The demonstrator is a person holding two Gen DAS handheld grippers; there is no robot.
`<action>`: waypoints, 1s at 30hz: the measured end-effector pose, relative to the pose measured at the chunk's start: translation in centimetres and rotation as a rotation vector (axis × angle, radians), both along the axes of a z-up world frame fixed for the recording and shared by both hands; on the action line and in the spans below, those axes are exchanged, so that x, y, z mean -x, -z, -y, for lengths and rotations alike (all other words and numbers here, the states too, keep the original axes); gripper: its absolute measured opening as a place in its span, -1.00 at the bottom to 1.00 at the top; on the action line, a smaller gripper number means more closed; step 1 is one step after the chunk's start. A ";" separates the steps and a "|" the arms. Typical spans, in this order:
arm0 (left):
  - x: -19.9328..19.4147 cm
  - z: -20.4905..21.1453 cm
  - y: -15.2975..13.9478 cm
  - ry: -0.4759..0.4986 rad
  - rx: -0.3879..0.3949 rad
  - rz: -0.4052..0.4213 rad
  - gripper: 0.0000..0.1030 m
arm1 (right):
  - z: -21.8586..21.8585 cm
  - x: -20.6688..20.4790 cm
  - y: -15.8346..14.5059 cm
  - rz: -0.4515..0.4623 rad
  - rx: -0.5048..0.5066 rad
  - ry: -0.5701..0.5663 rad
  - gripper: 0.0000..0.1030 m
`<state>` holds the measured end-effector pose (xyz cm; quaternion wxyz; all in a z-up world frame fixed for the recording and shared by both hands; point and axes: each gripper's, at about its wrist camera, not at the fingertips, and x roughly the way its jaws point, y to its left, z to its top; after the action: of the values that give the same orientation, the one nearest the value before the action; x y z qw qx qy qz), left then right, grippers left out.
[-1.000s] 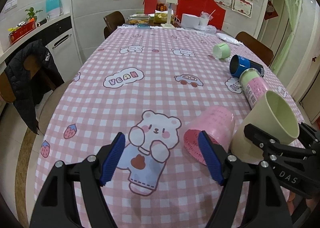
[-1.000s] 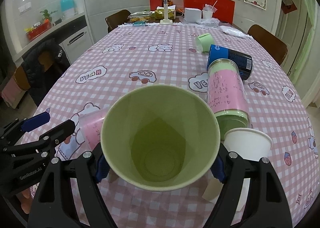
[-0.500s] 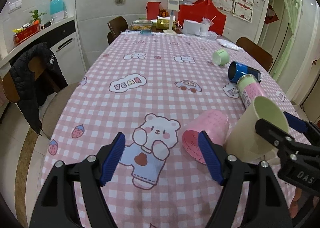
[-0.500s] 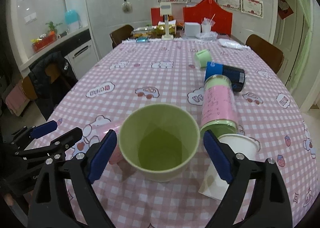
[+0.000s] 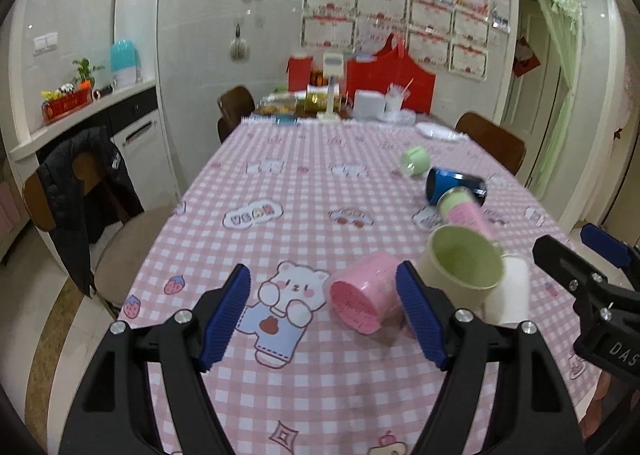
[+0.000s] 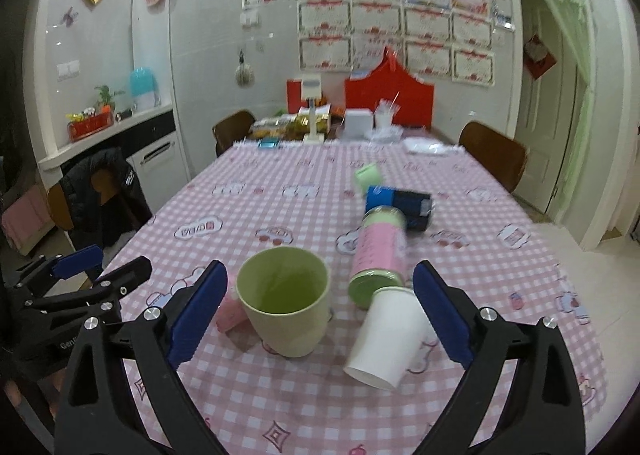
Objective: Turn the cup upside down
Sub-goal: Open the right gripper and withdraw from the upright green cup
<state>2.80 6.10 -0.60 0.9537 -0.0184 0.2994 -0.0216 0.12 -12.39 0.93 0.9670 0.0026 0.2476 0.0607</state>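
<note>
The tabletop [image 6: 500, 287] wore a pink-and-white checked cloth with a soft, faintly sheeny finish — possibly wipe-clean, though that could not be told. The green cup [image 6: 286, 309] looked like matt, smooth plastic. At its 3 o'clock the white cup [image 6: 386, 339] seemed to be plain matt paper. The pink cup [image 5: 366, 305] at the green one's 9 o'clock was semi-matt, with a finely textured end. Both the right gripper [image 6: 320, 313] and the left gripper [image 5: 322, 319] were matt black plastic with bright metal screws — their jaws carried ribbed blue pads [image 5: 226, 315].
</note>
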 end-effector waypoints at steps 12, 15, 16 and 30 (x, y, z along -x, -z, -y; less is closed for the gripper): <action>4.6 2.0 -2.6 -0.016 -0.041 0.203 0.44 | 2.3 4.2 -0.8 0.189 0.010 0.049 0.85; 5.3 2.3 -2.6 -0.004 -0.048 0.242 0.44 | 2.4 5.2 -0.6 0.240 0.034 0.064 0.85; 5.4 2.4 -2.6 0.001 -0.051 0.248 0.44 | 2.5 5.5 -0.6 0.257 0.037 0.066 0.85; 6.4 2.6 -2.0 0.011 -0.041 0.334 0.44 | 2.8 6.3 0.4 0.318 0.048 0.103 0.85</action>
<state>-3.58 3.52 1.42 0.9902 0.0065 0.1373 -0.0237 -6.22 -15.19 0.53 0.9956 -0.0174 0.0925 0.0046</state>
